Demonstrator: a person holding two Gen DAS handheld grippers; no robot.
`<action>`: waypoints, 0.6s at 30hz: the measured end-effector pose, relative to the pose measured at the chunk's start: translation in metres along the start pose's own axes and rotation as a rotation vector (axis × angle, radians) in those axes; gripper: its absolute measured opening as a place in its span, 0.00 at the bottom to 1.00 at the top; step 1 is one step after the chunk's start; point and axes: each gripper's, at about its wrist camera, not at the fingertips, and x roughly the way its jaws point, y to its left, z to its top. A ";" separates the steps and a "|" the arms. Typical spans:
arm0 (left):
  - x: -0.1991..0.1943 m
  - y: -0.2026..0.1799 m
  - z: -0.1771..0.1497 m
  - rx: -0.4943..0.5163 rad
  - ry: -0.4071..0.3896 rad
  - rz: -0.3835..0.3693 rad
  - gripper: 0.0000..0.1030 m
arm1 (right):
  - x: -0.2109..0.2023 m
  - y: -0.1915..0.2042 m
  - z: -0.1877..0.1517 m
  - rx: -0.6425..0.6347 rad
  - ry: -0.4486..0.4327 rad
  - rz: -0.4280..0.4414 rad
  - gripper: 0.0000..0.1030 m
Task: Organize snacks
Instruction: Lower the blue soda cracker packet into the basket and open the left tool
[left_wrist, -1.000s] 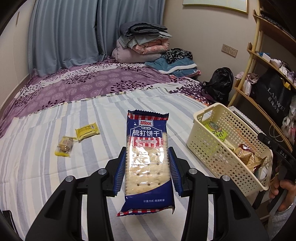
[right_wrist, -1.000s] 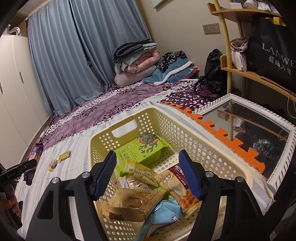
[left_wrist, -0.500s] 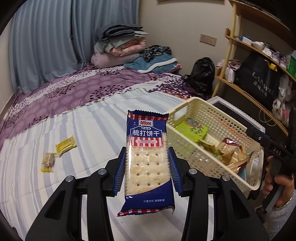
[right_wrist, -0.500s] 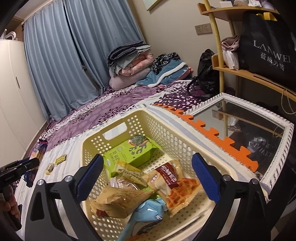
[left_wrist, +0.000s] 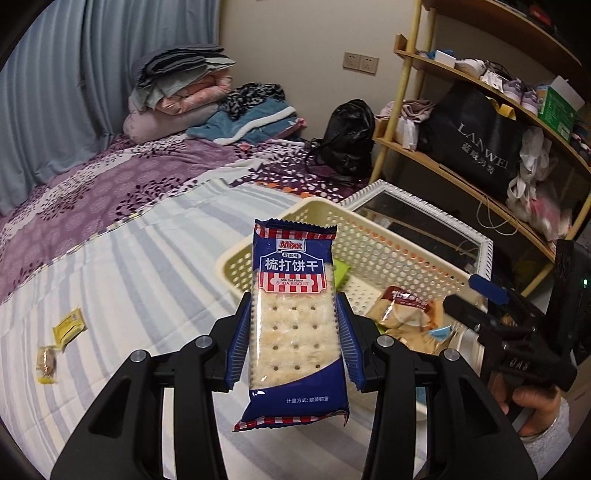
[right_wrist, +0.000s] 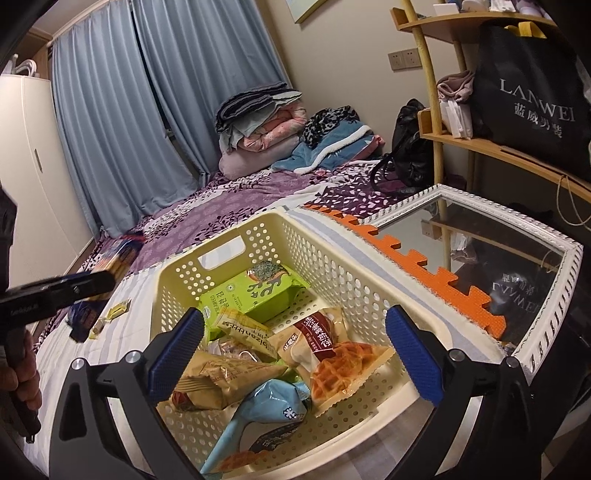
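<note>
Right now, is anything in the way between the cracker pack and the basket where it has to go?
Nothing visible blocks it. The left gripper holds the cracker pack up beside the basket, whose top is open. The right gripper hangs open at the basket's near end, so drop the pack toward the far end, near the green pack.

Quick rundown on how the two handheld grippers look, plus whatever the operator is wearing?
Both match: the left gripper and right gripper have matte black angular arms with silver screw heads and blue ribbed pads. From the left wrist view, the right gripper's black body carries embossed lettering, too small to read, and a small green light. A fuzzy light grey sleeve covers the right wrist.
</note>
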 end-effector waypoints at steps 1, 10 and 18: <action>0.003 -0.003 0.003 0.006 0.003 -0.006 0.43 | 0.000 0.001 0.000 -0.003 -0.002 0.002 0.95; 0.031 -0.021 0.023 -0.034 0.000 -0.094 0.70 | -0.003 -0.003 -0.003 0.014 -0.005 0.005 0.95; 0.037 0.009 0.014 -0.113 0.019 -0.026 0.92 | -0.003 -0.004 -0.001 0.026 -0.008 -0.001 0.95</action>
